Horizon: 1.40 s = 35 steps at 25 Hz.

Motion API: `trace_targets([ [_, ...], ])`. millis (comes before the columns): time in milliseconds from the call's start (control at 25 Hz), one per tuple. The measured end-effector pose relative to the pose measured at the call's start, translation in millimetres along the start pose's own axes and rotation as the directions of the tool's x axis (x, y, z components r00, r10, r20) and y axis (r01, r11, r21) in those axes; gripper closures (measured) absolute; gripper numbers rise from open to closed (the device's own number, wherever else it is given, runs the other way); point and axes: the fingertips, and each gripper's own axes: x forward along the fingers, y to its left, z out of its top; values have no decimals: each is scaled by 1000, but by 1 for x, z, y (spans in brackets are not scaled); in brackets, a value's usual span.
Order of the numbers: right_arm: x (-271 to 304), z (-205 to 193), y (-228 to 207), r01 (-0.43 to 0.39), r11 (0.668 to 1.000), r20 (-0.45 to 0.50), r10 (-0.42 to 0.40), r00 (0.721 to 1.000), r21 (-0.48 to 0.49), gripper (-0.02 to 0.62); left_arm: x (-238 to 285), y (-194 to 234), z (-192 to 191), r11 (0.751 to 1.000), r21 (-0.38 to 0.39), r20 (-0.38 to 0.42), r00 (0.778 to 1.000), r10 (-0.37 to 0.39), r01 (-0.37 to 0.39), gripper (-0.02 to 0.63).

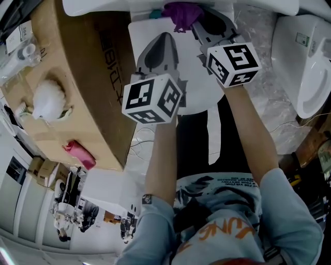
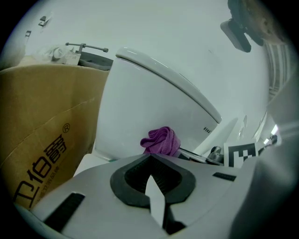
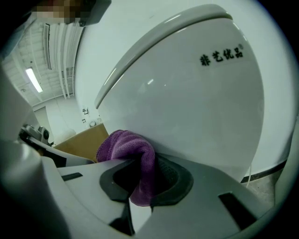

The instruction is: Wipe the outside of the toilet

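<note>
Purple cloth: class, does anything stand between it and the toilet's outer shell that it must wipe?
Nothing visible does. The right gripper has its jaws shut on the purple cloth, and the cloth's bunched end sits right at the white toilet shell with no object between them. Whether it actually touches cannot be told.

Head camera sits on you, looking steeply down past your forearms: toilet at frame top, cardboard box at left. The left gripper view rides the left claw and faces along it at the toilet's side, near, with the box on its left. The right gripper view rides the right claw, tilted upward, very close to the toilet (white fills most of the frame). All three views share toilet, box and purple cloth. The left view also catches the right claw's marker cube.
</note>
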Motion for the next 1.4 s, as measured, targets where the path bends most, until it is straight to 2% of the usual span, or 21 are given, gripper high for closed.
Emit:
trace_targets([
  [360, -24, 0, -32, 29, 999, 14, -29, 999, 16, 523, 16, -31, -14, 997, 72, -50, 999, -10, 14, 581],
  [880, -54, 3, -73, 73, 997, 21, -73, 997, 40, 523, 45, -72, -21, 984, 175, -80, 997, -11, 25, 581],
  [1160, -75, -1, -112, 128, 991, 15, -129, 992, 48, 523, 68, -107, -33, 964, 249, -100, 992, -70, 93, 581],
  [1400, -92, -5, -140, 178, 983, 7, -178, 984, 56, 523, 82, -123, -39, 953, 278, -123, 989, -86, 117, 581],
])
